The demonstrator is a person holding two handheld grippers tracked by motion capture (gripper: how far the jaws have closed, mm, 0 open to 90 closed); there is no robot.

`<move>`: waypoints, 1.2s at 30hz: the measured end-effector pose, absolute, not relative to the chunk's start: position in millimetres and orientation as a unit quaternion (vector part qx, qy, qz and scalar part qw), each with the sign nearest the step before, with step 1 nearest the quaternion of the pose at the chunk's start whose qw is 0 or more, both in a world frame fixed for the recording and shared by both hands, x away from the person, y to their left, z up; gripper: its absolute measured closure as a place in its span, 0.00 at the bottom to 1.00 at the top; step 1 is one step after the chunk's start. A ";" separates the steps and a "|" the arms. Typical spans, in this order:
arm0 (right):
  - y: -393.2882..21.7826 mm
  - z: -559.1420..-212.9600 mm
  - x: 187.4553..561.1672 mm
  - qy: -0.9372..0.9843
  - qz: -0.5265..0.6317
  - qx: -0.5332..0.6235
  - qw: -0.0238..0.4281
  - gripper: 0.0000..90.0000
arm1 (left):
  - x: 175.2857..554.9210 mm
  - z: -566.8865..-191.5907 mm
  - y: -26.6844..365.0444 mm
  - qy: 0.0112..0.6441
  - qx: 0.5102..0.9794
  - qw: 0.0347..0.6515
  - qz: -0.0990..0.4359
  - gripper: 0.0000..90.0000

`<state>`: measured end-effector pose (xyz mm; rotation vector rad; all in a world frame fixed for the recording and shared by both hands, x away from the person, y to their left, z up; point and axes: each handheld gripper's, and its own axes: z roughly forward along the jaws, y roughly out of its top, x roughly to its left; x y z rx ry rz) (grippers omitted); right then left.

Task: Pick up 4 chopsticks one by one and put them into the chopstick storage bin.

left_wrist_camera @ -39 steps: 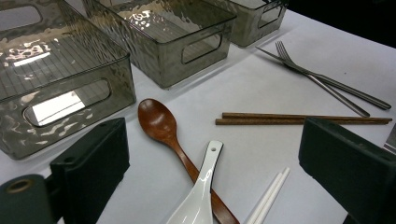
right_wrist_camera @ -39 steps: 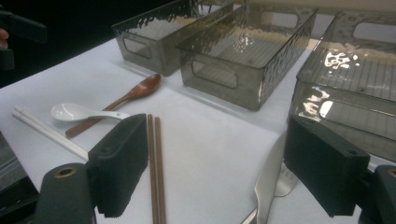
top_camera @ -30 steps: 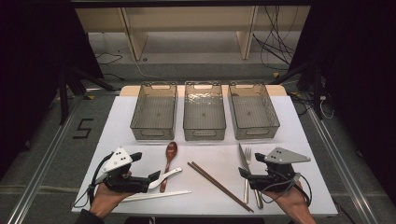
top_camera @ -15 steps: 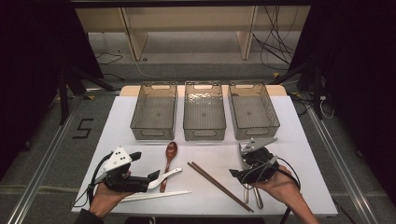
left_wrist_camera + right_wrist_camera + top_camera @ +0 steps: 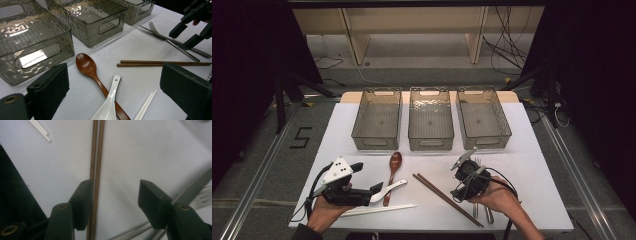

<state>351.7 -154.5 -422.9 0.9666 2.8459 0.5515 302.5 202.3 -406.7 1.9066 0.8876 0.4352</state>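
Observation:
My right gripper point(image 5: 459, 192) point(image 5: 115, 200) points down at the table over a pair of brown chopsticks point(image 5: 444, 197) point(image 5: 97, 157). Its jaws have just been closing and stand open. The chopsticks lie between them, close along the inner face of one jaw, and no pad presses on them. Farther left my left gripper point(image 5: 376, 189) point(image 5: 115, 83) rests open by a white ceramic spoon point(image 5: 390, 189) point(image 5: 108, 105). That spoon lies across a brown wooden spoon point(image 5: 393, 171) point(image 5: 87, 66). White chopsticks point(image 5: 379, 210) point(image 5: 146, 105) lie near the front edge.
Three empty smoky plastic bins point(image 5: 377, 142) point(image 5: 431, 144) point(image 5: 484, 140) stand in a row behind the cutlery. A metal fork point(image 5: 170, 41) and other metal cutlery point(image 5: 197, 187) lie just right of my right gripper. The white table's front edge point(image 5: 432, 227) is close.
My right gripper has moved left from over the metal cutlery to the brown chopsticks, tipped downward and come lower, with its jaws narrower. The left gripper has kept still.

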 end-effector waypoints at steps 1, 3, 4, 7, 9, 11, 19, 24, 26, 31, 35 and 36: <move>-153.0 -426.6 352.1 0.932 0.173 0.316 0.039 0.53 | 302.6 -406.5 202.5 0.364 0.779 0.478 0.178 0.09; -150.8 -432.5 352.6 0.934 0.162 0.315 0.032 0.56 | 302.4 -406.0 203.4 0.364 0.779 0.478 0.179 0.09; -149.7 -434.4 352.4 0.935 0.158 0.316 0.030 0.57 | 302.3 -405.9 203.7 0.364 0.779 0.478 0.180 0.09; -147.0 -438.8 352.3 0.940 0.147 0.309 0.023 0.60 | 302.3 -405.7 204.2 0.365 0.779 0.477 0.181 0.09; -144.7 -441.5 352.0 0.941 0.144 0.307 0.020 0.63 | 302.3 -405.7 204.0 0.364 0.779 0.478 0.180 0.09; -143.0 -443.4 352.2 0.942 0.138 0.304 0.013 0.65 | 302.4 -405.8 203.9 0.364 0.780 0.476 0.180 0.09; -135.2 -451.8 350.7 0.950 0.121 0.289 0.007 0.76 | 302.2 -405.8 203.9 0.363 0.780 0.477 0.180 0.09; -134.8 -452.6 351.8 0.951 0.114 0.288 0.008 0.82 | 302.1 -405.8 203.4 0.362 0.781 0.476 0.180 0.09; -133.6 -453.9 351.7 0.950 0.111 0.292 0.007 0.83 | 302.1 -406.0 203.2 0.362 0.781 0.477 0.180 0.09; -129.7 -455.9 351.8 0.953 0.097 0.286 0.008 0.86 | 302.2 -405.9 203.3 0.362 0.781 0.477 0.180 0.09; -127.7 -455.8 352.7 0.956 0.090 0.280 0.016 0.89 | 302.1 -405.9 203.2 0.360 0.782 0.475 0.181 0.09; -126.8 -455.8 352.4 0.955 0.089 0.282 0.015 0.90 | 302.0 -406.0 202.9 0.361 0.781 0.477 0.180 0.09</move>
